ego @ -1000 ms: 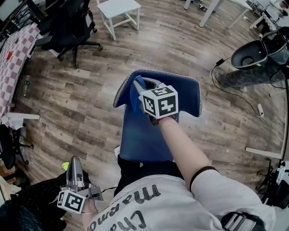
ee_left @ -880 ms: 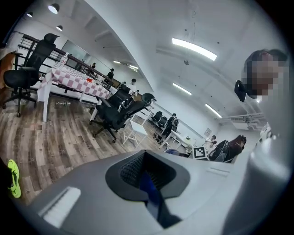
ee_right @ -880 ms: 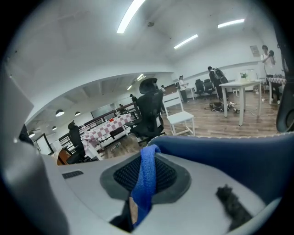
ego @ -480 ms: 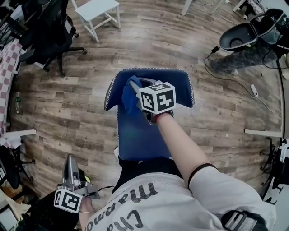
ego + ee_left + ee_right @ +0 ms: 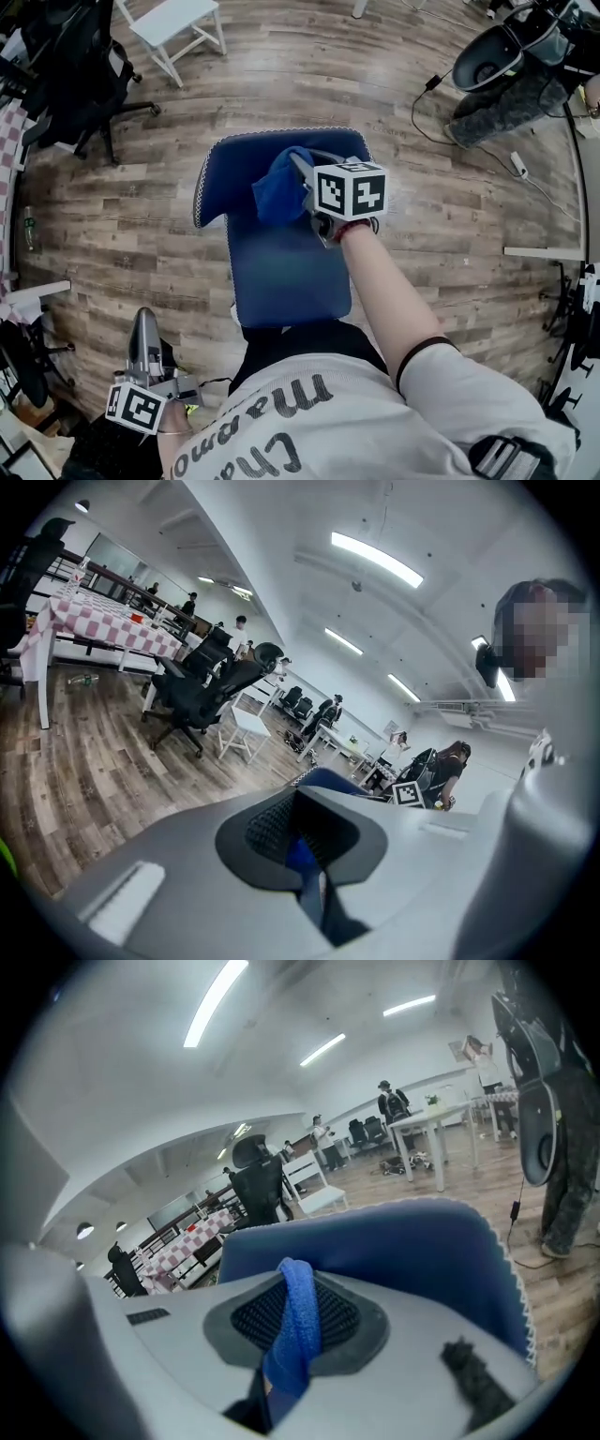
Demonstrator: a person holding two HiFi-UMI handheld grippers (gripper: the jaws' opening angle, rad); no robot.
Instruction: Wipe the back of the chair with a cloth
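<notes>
The blue chair back [image 5: 281, 262] stands in front of me in the head view, its white-stitched top edge farthest away. My right gripper [image 5: 302, 172] is shut on a blue cloth [image 5: 279, 192] that rests against the upper part of the chair back, right of its middle. In the right gripper view the cloth [image 5: 298, 1321] hangs pinched between the jaws of that gripper [image 5: 295, 1335], with the chair back [image 5: 412, 1241] just beyond. My left gripper [image 5: 145, 342] hangs low at my left side, away from the chair. Its jaws [image 5: 307, 841] stand together with nothing held.
A black office chair [image 5: 80, 70] and a white stool [image 5: 173, 23] stand at the far left on the wooden floor. Cables and a power strip [image 5: 518, 165] lie to the right, near a dark round seat [image 5: 487, 58]. A checked table [image 5: 112, 630] shows in the left gripper view.
My right gripper has carried the cloth rightward along the upper chair back, from near the left corner towards the middle. My left gripper has stayed low at my side.
</notes>
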